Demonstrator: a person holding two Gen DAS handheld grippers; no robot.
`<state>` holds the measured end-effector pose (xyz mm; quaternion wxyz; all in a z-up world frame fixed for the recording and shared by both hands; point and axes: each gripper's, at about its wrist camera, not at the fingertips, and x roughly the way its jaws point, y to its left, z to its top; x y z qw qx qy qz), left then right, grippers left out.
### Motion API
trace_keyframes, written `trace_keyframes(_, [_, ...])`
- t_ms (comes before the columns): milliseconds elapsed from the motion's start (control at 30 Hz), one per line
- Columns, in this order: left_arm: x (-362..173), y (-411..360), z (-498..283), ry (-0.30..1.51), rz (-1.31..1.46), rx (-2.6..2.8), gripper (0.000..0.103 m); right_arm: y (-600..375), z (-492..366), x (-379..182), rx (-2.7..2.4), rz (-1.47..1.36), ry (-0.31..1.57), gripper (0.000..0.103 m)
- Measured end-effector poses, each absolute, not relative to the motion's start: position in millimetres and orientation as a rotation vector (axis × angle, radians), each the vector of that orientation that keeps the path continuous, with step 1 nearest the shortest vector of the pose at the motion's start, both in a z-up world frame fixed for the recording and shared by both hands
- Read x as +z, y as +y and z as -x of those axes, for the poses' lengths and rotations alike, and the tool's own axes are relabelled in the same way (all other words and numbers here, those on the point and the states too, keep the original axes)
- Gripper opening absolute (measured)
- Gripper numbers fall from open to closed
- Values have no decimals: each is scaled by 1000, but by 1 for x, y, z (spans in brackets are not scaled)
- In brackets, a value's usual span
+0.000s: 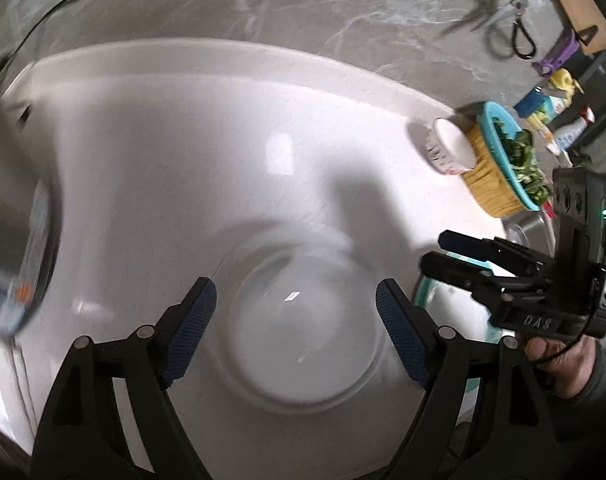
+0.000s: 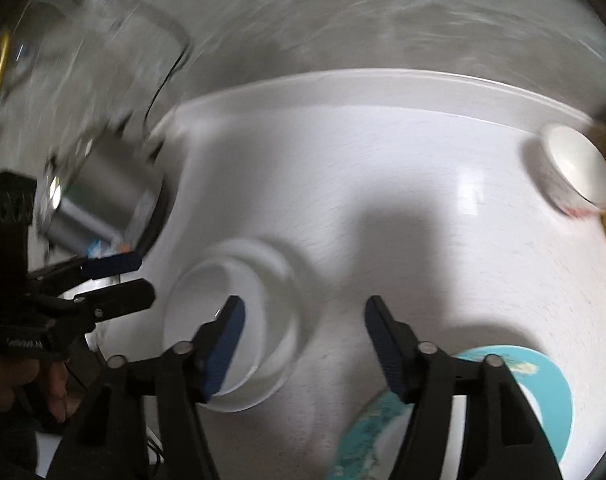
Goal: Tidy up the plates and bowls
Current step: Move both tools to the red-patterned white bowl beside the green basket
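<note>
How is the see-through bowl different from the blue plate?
The clear bowl is see-through and deep; the teal plate is coloured, patterned and flat. The bowl lies on the left, the plate on the right in the right wrist view. Both sit on the white table, neither held.

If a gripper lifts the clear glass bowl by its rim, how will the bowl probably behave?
The glass bowl looks smooth and glossy, so the pads may slip on it. It appears rigid, probably rather heavy and breakable. Its wide flat base on the white table suggests it will slide, not tip.
</note>
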<state>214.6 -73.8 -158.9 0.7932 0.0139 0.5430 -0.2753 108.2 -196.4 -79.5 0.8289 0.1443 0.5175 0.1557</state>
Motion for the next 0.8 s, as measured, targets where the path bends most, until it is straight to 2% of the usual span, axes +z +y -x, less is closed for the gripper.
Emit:
trace_keyframes(100, [-142, -107, -243, 1184, -78, -640, 82, -252, -112, -72, 215, -443, 1068, 69])
trace_keyframes(233, [-115, -179, -286, 1134, -192, -717, 82, -334, -115, -61, 12, -597, 984, 79])
trace_keyframes(400, [-118, -287, -330, 1096, -379, -799, 82, -396, -124, -66, -174, -717, 937, 80])
trace_keyframes(600, [-166, -390, -367, 1157, -454, -888, 80, -415, -142, -89, -318, -734, 912, 60])
trace_keyframes(800, [-197, -444, -390, 1192, -460, -946, 80, -432, -149, -116, -400, -831, 895, 58])
